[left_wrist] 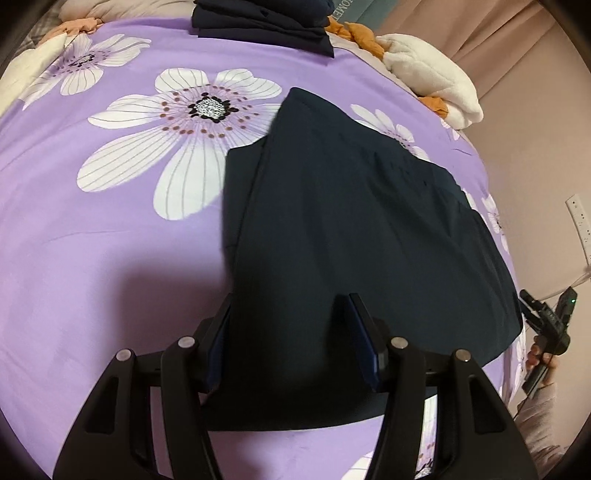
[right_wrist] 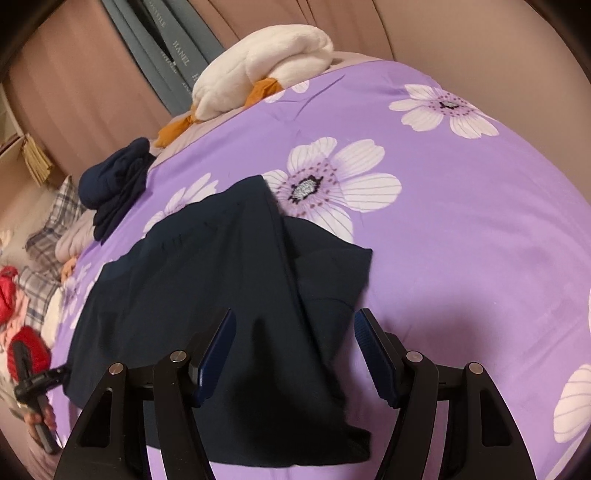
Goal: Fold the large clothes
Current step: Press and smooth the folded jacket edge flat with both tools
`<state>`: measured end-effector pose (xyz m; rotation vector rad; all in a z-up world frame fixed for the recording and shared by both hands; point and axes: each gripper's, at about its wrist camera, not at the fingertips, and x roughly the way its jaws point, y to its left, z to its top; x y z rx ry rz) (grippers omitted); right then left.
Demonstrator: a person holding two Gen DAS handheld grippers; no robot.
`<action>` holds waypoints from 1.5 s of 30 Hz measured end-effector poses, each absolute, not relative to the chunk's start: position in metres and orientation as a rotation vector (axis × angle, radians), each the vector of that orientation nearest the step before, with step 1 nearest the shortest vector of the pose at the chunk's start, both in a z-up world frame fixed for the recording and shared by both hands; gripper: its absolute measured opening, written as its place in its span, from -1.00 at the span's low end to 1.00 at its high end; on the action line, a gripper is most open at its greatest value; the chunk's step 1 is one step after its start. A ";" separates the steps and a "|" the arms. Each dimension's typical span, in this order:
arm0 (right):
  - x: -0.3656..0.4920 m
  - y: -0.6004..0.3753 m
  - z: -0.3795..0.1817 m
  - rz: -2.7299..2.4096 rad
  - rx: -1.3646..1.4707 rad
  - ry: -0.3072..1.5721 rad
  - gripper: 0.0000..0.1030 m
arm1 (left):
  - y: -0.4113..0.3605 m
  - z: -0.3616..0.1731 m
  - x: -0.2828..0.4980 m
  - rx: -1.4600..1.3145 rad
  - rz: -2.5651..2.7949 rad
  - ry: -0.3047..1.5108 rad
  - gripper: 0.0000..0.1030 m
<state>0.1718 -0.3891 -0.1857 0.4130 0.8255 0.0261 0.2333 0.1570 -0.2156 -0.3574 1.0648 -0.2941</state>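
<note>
Purple floral bed cover (left_wrist: 110,258): dark garment (left_wrist: 351,229) flat; folded dark pile (left_wrist: 258,18) behind.

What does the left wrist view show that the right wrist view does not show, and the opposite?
Only the left wrist view shows a white wall socket at the right edge. Only the right wrist view shows a checked cloth and something red at the left edge. Both show the dark garment lying on the purple flowered bedspread, a folded dark pile, a white plush blanket, and open jaws of the left gripper and right gripper above the garment.
</note>
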 end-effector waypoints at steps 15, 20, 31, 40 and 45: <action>0.137 -0.376 -0.184 0.139 0.367 0.766 -0.86 | 0.152 -0.211 0.228 -0.326 -0.303 1.091 -0.69; 0.126 -0.384 -0.203 0.128 0.398 0.806 -0.87 | 0.152 -0.221 0.223 -0.309 -0.296 1.119 -0.69; 0.124 -0.371 -0.192 0.104 0.306 0.853 -0.87 | 0.166 -0.203 0.222 -0.358 -0.231 1.087 -0.50; 0.110 -0.367 -0.195 0.101 0.255 0.927 -0.87 | 0.167 -0.186 0.209 -0.348 -0.242 1.040 -0.16; 0.105 -0.357 -0.172 0.038 0.161 0.864 -0.87 | 0.150 -0.186 0.214 -0.292 -0.247 1.040 -0.12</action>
